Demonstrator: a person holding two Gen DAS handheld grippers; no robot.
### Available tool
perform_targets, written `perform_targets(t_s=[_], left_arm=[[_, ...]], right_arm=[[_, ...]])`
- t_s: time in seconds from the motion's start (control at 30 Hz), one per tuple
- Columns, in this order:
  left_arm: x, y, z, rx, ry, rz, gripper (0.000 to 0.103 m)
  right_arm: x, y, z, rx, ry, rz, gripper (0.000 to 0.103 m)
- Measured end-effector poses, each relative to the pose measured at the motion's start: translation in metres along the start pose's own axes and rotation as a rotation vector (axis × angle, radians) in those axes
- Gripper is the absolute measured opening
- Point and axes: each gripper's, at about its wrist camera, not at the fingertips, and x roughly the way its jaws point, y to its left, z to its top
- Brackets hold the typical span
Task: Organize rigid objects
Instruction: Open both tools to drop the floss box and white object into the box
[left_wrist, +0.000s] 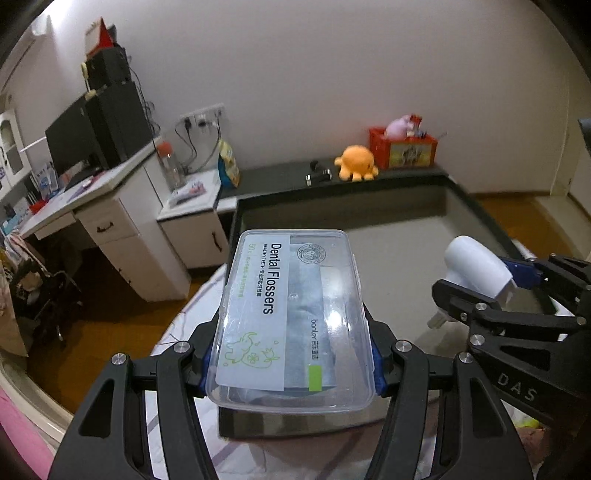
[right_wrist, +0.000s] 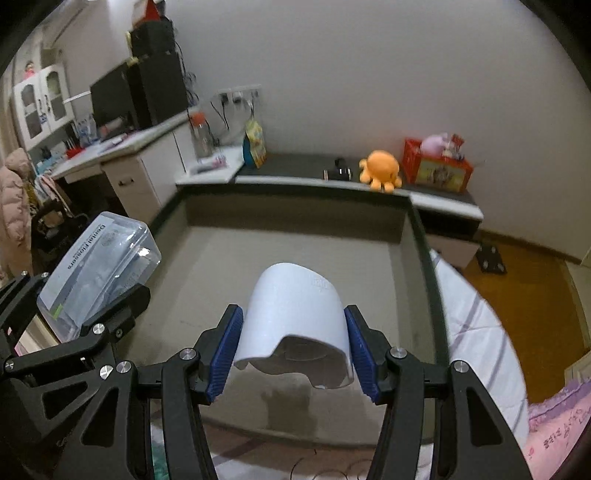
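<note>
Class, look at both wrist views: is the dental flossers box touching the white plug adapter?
Apart. The left wrist view shows open tray floor between the dental flossers box and the white plug adapter.

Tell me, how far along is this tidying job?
Nothing looks put away yet: what shows of the grey tray floor is bare. In hand: the left gripper clamps a clear dental flosser box, and the right gripper clamps a white plug adapter, both held above the tray. Left to do: setting both down inside.
</note>
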Motion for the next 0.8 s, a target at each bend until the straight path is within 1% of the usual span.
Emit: perform_targets(t_s=[0.1, 0.17, 0.23, 0.3, 0.33, 0.37, 0.4, 0.43, 0.47, 0.5, 0.53, 0.6, 0.7, 0.77, 0.8], left_arm=[[0.015, -0.001, 0.003, -0.002, 0.044, 0.006, 0.062], [0.02, -0.003, 0.007, 0.005, 0.051, 0.015, 0.063], [0.021, -0.005, 0.008, 0.017, 0.063, 0.015, 0.064], [0.019, -0.002, 0.007, 0.014, 0.063, 0.02, 0.072], [0.017, 0.0, 0.008, 0.013, 0.058, 0.029, 0.078], [0.015, 0.001, 0.009, 0.008, 0.046, 0.035, 0.079], [0.008, 0.003, 0.009, -0.004, 0.031, 0.037, 0.079], [0.005, 0.006, 0.01, -0.013, 0.027, 0.036, 0.082], [0.0, 0.008, 0.01, -0.022, 0.018, 0.029, 0.087], [-0.006, 0.011, 0.011, -0.025, 0.0, 0.024, 0.089], [-0.011, 0.012, 0.01, -0.022, -0.011, 0.024, 0.09], [-0.028, 0.011, 0.006, -0.016, -0.042, 0.034, 0.091], [-0.069, 0.011, -0.006, -0.022, -0.138, 0.043, 0.092], [-0.096, 0.015, -0.016, -0.048, -0.198, 0.044, 0.099], [-0.108, 0.018, -0.021, -0.057, -0.224, 0.042, 0.1]], right_arm=[[0.012, 0.0, 0.0, 0.012, 0.033, 0.008, 0.058], [0.021, -0.002, -0.003, 0.007, 0.065, -0.003, 0.058], [0.024, -0.005, -0.005, 0.024, 0.077, 0.009, 0.058], [0.023, -0.008, -0.008, 0.048, 0.085, 0.019, 0.058], [0.021, -0.01, -0.009, 0.054, 0.079, 0.02, 0.058], [0.018, -0.011, -0.009, 0.058, 0.071, 0.017, 0.059], [0.012, -0.013, -0.01, 0.066, 0.058, 0.021, 0.067], [0.006, -0.013, -0.009, 0.073, 0.048, 0.017, 0.073], [0.003, -0.013, -0.005, 0.075, 0.036, 0.003, 0.082], [-0.003, -0.013, -0.005, 0.072, 0.016, -0.011, 0.083], [-0.013, -0.013, -0.004, 0.071, -0.005, -0.008, 0.083], [-0.027, -0.012, -0.004, 0.079, -0.029, 0.011, 0.083], [-0.058, -0.006, -0.007, 0.065, -0.083, 0.018, 0.083], [-0.085, -0.002, -0.014, 0.055, -0.13, 0.031, 0.084], [-0.092, 0.0, -0.016, 0.053, -0.146, 0.03, 0.085]])
